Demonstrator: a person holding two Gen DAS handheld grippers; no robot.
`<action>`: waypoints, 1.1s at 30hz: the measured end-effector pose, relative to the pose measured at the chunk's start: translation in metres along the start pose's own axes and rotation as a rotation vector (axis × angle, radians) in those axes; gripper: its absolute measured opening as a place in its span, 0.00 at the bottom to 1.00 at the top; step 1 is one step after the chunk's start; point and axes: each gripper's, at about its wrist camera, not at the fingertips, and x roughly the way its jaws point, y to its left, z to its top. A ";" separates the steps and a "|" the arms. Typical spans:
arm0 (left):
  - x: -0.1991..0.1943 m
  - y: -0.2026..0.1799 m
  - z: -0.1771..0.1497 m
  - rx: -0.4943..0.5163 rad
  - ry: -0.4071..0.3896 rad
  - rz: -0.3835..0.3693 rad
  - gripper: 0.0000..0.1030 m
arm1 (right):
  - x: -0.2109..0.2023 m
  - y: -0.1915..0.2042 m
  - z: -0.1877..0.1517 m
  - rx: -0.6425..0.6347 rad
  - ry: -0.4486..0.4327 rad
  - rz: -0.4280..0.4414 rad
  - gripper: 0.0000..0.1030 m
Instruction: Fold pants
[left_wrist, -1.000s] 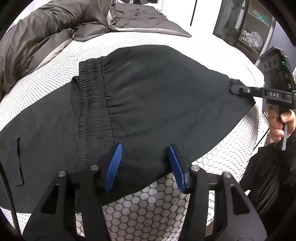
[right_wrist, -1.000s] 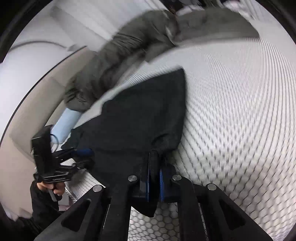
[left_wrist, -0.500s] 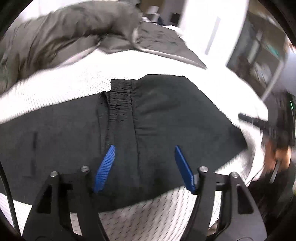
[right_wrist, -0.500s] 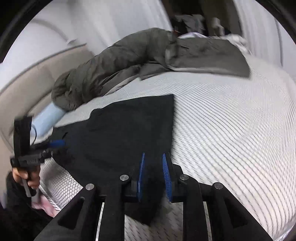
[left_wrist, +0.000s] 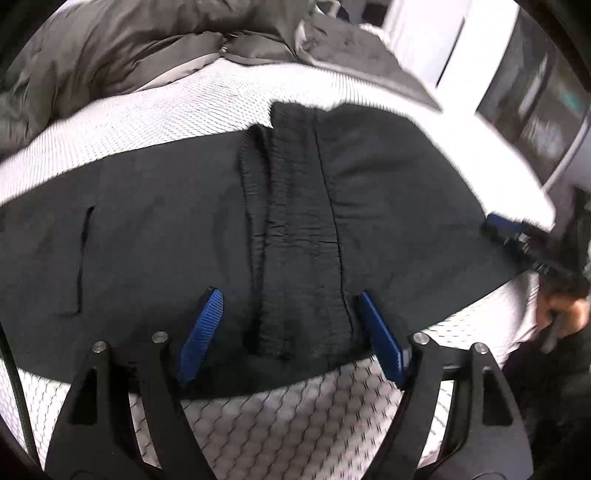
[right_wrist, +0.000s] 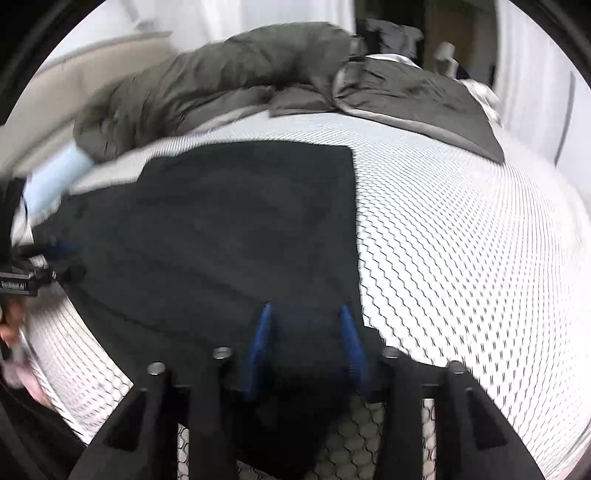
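White honeycomb-mesh bed (left_wrist: 280, 417) underneath, grey duvet (right_wrist: 236, 70) bunched at the far side beyond both of my tools. Black pants (left_wrist: 177, 229) lie flat on the bed straight ahead of my left hand-held gripper (left_wrist: 288, 328), the gathered waistband (left_wrist: 295, 229) running away between its spread blue pads, which hold nothing. My right hand-held gripper (right_wrist: 306, 347) is also parted with nothing clamped, its pads over the near corner of the pants by their right-hand edge.

light: bright, even, soft shadows | blur: motion smear, heavier in right-wrist view | edges: fisheye bending, black vignette
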 end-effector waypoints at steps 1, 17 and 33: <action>-0.011 0.006 0.000 -0.025 -0.030 -0.003 0.72 | -0.004 0.000 0.002 0.023 -0.010 0.019 0.65; -0.089 0.181 -0.075 -0.876 -0.284 0.080 0.83 | -0.038 -0.024 0.004 0.167 -0.081 0.178 0.83; -0.098 0.101 0.020 -0.478 -0.513 0.213 0.04 | -0.038 -0.020 0.005 0.149 -0.114 0.210 0.83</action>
